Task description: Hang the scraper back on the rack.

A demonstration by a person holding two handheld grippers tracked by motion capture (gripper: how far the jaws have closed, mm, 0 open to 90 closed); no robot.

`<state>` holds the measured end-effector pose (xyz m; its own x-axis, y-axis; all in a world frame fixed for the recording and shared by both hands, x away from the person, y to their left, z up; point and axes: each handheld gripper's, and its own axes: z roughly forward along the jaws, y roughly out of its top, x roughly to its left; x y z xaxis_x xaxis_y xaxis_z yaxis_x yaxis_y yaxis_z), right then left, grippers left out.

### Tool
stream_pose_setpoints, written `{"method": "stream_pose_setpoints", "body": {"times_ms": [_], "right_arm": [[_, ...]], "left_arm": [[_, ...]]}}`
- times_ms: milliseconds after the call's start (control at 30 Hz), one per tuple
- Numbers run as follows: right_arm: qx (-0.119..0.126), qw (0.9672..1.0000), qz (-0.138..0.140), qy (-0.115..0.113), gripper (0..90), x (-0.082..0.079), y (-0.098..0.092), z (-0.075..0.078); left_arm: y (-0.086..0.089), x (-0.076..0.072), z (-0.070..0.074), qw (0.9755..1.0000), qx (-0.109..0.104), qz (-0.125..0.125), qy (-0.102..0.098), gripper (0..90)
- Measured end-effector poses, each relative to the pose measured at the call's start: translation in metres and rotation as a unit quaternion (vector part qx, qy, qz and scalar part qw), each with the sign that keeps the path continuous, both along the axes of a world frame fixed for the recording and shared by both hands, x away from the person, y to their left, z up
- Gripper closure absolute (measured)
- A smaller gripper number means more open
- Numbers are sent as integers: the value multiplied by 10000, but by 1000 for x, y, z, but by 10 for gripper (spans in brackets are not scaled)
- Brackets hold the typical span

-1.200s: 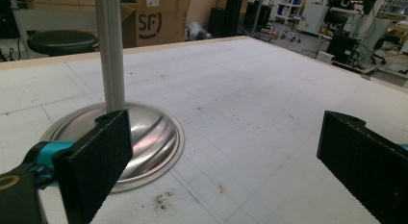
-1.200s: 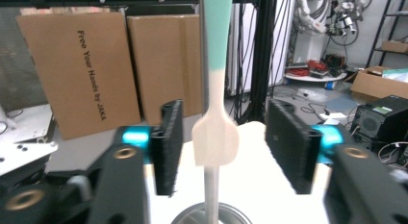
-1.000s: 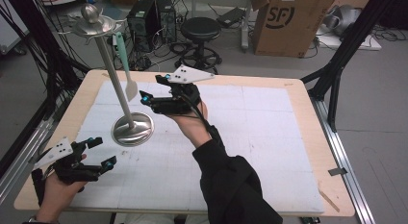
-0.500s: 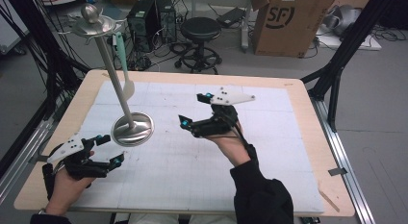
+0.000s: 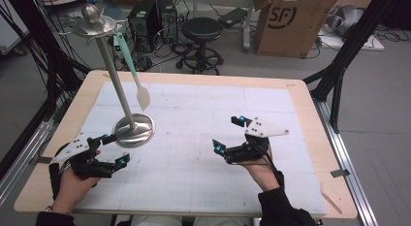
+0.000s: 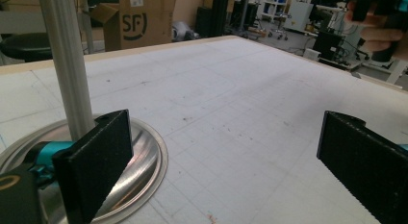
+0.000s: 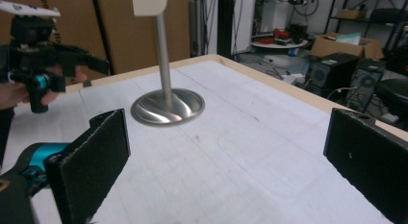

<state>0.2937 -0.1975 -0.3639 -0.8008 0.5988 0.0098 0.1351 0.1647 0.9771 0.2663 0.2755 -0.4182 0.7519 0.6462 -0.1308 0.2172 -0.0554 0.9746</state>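
"Spatula (image 5: 132,71) first — where is it hanging?"

"Off the top ring of the stand (image 5: 109,66), on the far left of the table (image 5: 300,138). Mint-green handle up, cream blade down, swinging free beside the pole. It looks like soft silicone, flat and paddle-shaped, and it hangs that way so you can take it by the handle."

"And the stand itself?"

"Brushed metal — a slim pole rising from a round dished base (image 5: 134,131) that sits on the white gridded mat. The wide base is what keeps it upright under a hanging tool."

"What are your grippers doing?"

"Your left gripper (image 5: 110,149) sits near left, jaws spread wide with nothing between them, one jaw just over the rim of the base (image 6: 144,152). I'd judge it is there to steady the stand. Your right gripper (image 5: 228,134) is well off to the right, also wide open and empty, its ribbed black pads (image 7: 96,156) pointing back toward the stand (image 7: 166,104)."

"So nothing is held?"

"Nothing — the spatula is untouched on its ring."
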Motion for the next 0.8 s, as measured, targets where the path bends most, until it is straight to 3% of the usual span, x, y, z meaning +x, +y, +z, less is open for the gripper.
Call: {"method": "stream_pose_setpoints", "body": {"times_ms": [200, 433, 533, 633, 800], "right_arm": [[93, 9994, -309, 75, 11, -12, -32, -19], [72, 9985, -478, 272, 11, -18, -62, -37], [189, 9978, -585, 234, 11, -21, -75, -45], [267, 9960, -749, 399, 11, -25, -92, -58], [376, 9939, -925, 462, 11, -37, -111, -70]], "left_arm": [[0, 1, 0, 10000, -2, 9, 5, 60], [-1, 1, -1, 10000, -21, -13, -26, 60], [-1, 2, -1, 10000, 1, -2, 1, 60], [0, 2, -2, 10000, 11, 33, -3, 60], [0, 4, -4, 10000, 35, 58, 25, 60]]}}
